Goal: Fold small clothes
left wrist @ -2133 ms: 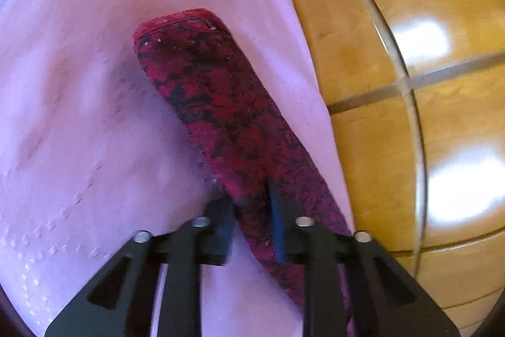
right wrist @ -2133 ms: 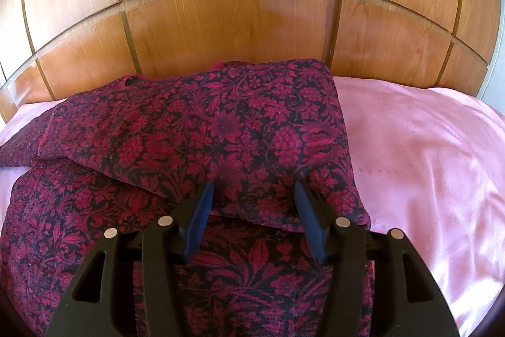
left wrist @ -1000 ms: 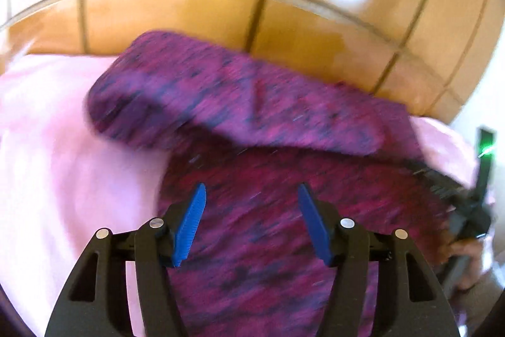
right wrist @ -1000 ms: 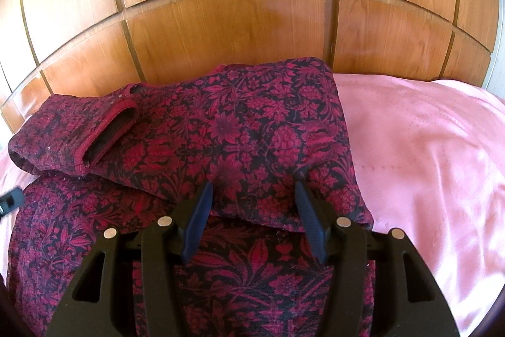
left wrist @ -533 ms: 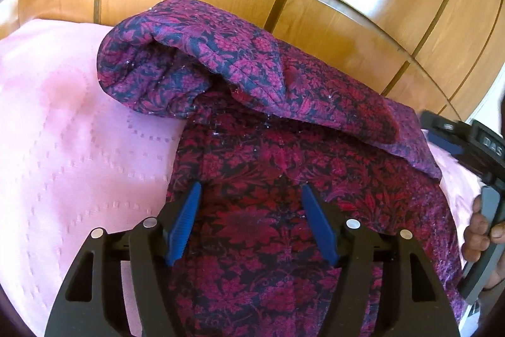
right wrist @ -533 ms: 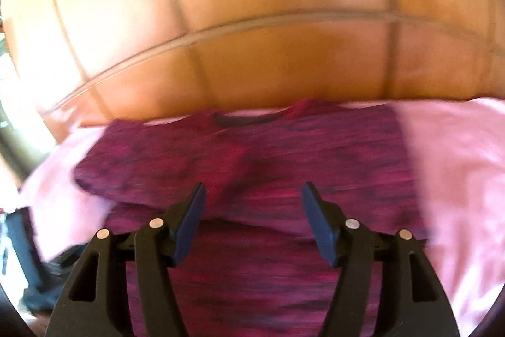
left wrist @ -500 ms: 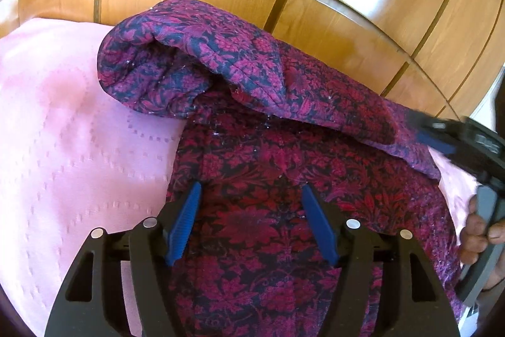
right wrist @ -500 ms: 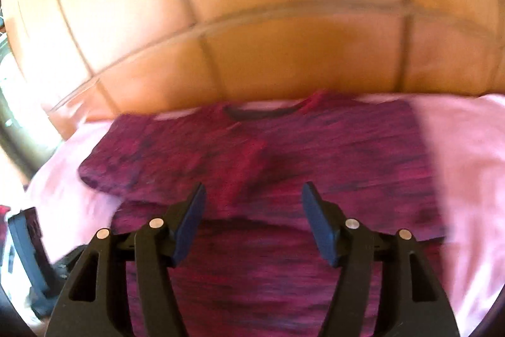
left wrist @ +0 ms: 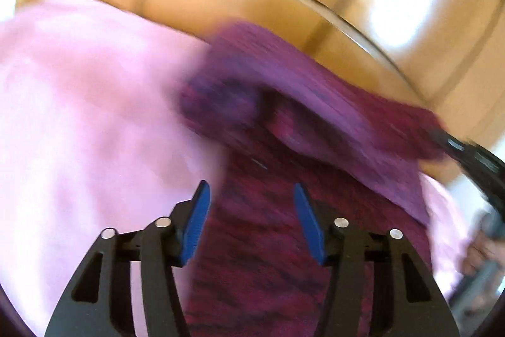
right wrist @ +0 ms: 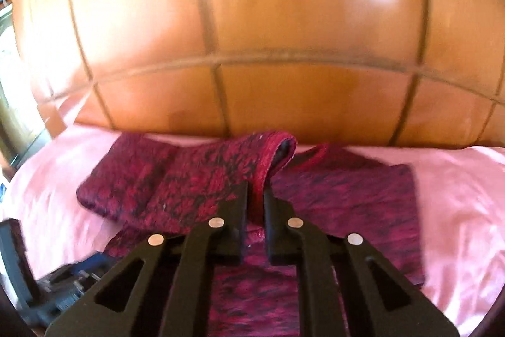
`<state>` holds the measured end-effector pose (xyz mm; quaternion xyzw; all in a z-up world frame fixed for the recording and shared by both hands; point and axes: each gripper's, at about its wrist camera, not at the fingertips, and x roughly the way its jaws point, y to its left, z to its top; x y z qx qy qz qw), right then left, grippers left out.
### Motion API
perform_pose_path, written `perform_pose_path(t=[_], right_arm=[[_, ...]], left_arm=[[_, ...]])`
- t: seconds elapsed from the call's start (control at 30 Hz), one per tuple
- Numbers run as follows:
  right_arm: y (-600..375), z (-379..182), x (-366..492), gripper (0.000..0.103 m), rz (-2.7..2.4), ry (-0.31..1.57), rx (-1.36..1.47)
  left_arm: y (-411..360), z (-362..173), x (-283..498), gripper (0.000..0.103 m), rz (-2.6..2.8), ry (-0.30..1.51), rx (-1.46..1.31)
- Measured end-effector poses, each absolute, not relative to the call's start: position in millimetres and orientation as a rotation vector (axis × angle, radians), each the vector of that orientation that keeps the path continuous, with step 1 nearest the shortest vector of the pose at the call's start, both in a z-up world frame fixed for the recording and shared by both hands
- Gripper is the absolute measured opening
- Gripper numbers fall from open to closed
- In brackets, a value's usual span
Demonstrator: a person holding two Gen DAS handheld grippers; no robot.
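The dark red flowered garment (right wrist: 344,198) lies on the pink bedsheet (right wrist: 457,198) against the wooden headboard (right wrist: 284,37). The right gripper (right wrist: 255,204) has just closed and pinches the hemmed cuff of the sleeve (right wrist: 189,179), which rises folded over the garment's body. The left gripper (left wrist: 249,220) has been narrowing but stands half open, nothing pressed between its blue pads (left wrist: 197,223), above the garment's near left edge in a blurred view.
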<state>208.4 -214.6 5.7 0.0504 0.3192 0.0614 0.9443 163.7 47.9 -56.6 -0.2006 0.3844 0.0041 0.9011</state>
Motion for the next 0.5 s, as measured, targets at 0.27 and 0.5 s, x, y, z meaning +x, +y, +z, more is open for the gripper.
perform_pose_path(t=[0.27, 0.5], right_arm=[[-265.8, 19.8, 201.3, 0.005, 0.059, 0.599, 0.175], [-301.4, -6.5, 202.4, 0.005, -0.074, 0.643, 0.142]], left_arm=[[53.6, -65.4, 214.0, 0.055, 0.081, 0.905, -0.406], [45.0, -82.7, 235.1, 0.056, 0.160, 0.939, -0.327]])
